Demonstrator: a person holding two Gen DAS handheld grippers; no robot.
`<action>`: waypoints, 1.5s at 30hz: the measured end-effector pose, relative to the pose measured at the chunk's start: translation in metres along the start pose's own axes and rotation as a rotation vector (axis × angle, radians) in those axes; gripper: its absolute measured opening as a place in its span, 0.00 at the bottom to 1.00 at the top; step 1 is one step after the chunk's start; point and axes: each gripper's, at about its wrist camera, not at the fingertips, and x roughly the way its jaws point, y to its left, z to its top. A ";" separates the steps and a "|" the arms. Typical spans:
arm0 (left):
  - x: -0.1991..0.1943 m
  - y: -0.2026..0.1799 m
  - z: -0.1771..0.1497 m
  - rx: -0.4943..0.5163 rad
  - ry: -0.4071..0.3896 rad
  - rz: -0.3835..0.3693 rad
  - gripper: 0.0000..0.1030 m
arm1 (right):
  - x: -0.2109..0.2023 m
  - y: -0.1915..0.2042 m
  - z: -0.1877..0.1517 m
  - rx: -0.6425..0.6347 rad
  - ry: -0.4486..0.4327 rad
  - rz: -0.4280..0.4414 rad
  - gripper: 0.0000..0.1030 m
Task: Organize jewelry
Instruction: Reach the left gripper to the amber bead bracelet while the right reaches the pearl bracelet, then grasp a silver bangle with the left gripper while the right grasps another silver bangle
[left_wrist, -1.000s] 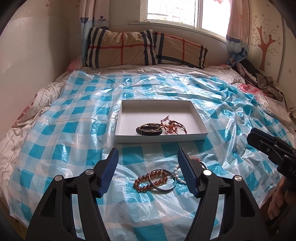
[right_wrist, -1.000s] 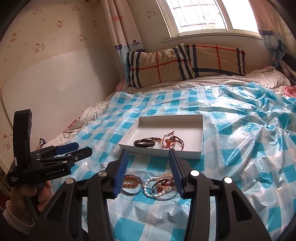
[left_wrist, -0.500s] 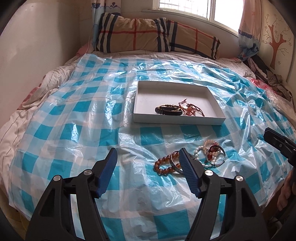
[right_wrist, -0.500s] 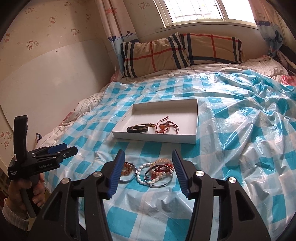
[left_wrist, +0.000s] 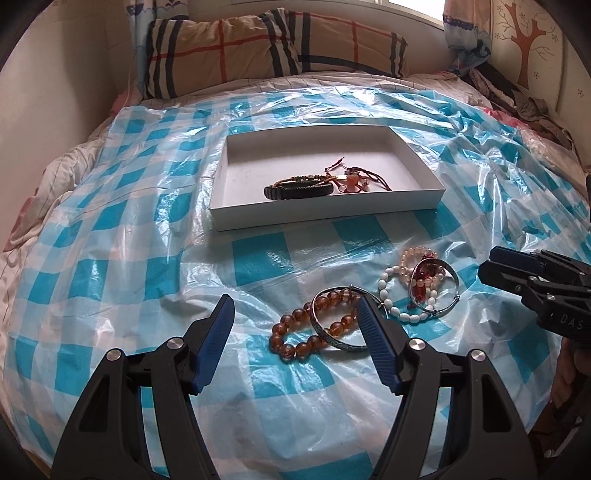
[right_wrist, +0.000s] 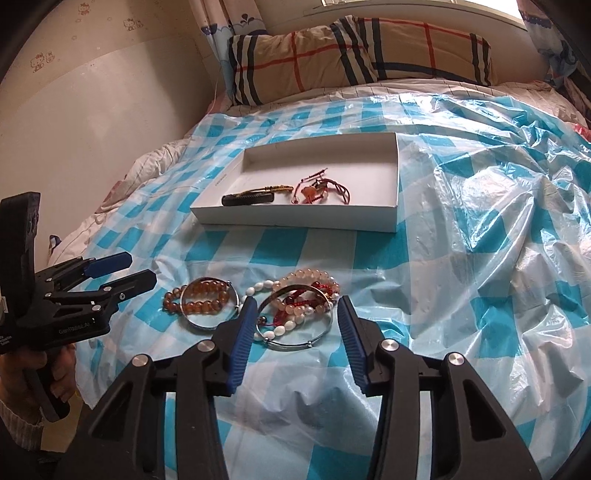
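Your white box (left_wrist: 413, 155) sits on the bed, on the blue checked plastic sheet (left_wrist: 110, 229). Two pieces are already inside it: a dark braided bracelet (left_wrist: 298, 190) and a red cord bracelet (left_wrist: 354, 179) just beside it.

The rest of the jewelry lies on the sheet, on the near side of the box. There are two little heaps. One is the amber bead bracelet (left_wrist: 291, 341) with a silver bangle (left_wrist: 325, 328) lying across it. The other is a tangle of white, pink and red beads (right_wrist: 295, 299) with a bigger silver bangle (right_wrist: 314, 338) on top.

Your left gripper (left_wrist: 295, 343) has its jaws spread wide and holds nothing. The amber heap lies between them, closer to the box, touching the right-hand one. Your right gripper (right_wrist: 295, 336) also has its jaws apart and holds nothing. The tangled heap lies right between them.

So each hand has its own heap. The right one looks better lined up. The tangled heap runs sideways, along the near edge of the box, so I think you must reach down and pinch only one piece.
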 end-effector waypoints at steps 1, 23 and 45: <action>0.006 -0.002 0.001 0.006 0.007 0.000 0.63 | 0.005 -0.002 0.000 0.001 0.011 -0.005 0.42; 0.048 -0.009 -0.009 0.000 0.095 -0.048 0.05 | 0.039 -0.006 -0.004 -0.014 0.104 -0.012 0.06; -0.046 0.013 -0.042 -0.084 0.032 -0.102 0.05 | -0.048 0.014 -0.036 0.042 0.035 0.051 0.06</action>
